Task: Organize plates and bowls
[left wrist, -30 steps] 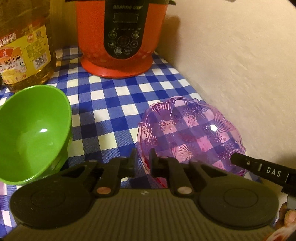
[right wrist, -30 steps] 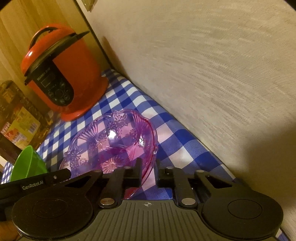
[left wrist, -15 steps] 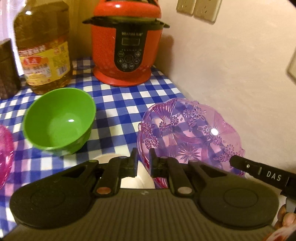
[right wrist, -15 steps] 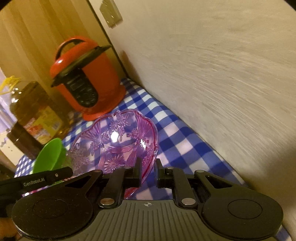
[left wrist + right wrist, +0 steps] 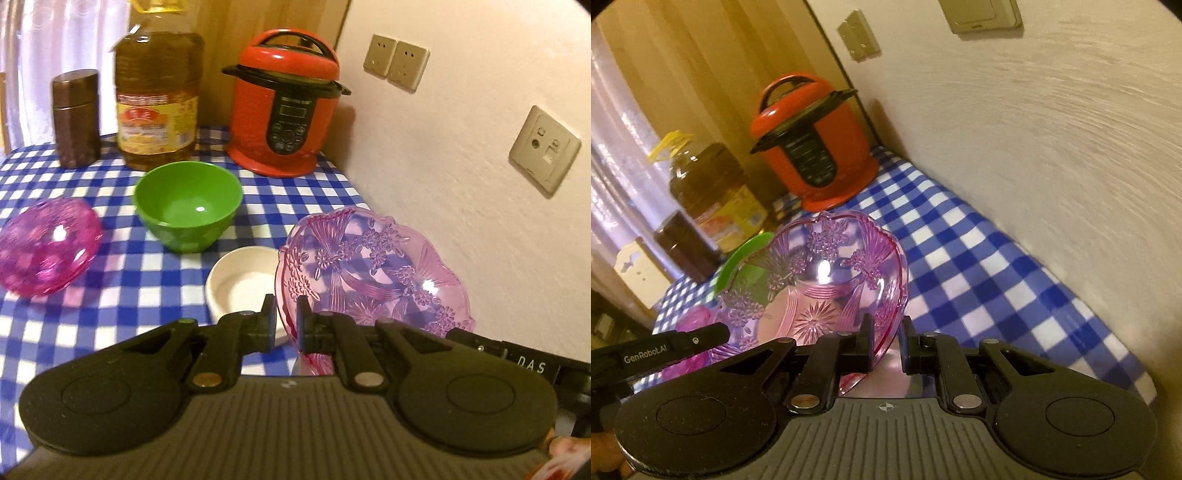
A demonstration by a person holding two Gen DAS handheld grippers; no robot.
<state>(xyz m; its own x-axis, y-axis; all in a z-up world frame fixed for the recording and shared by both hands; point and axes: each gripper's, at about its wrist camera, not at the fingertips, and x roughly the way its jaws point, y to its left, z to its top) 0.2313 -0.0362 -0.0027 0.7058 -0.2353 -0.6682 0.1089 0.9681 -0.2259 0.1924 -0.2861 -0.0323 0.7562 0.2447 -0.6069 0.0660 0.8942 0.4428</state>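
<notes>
From my left wrist, my left claw (image 5: 286,319) is clenched on the near rim of the purple glass dish (image 5: 373,269), held above the checked cloth (image 5: 122,280); a white bowl (image 5: 242,282) sits just left of the tips, a green bowl (image 5: 186,205) beyond. If my hands drift apart, the thin rim could slip.

From my right wrist, my right claw (image 5: 884,345) grips the dish's opposite edge; only here does bare cloth show to its right.

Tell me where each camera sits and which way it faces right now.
Left wrist: on the left hand-held gripper, angled down over the checked table; fingertips bottom right.
Right wrist: on the right hand-held gripper, facing along the wall; a hand bottom left.
Shared: the purple plate both hold, the red cooker.
</notes>
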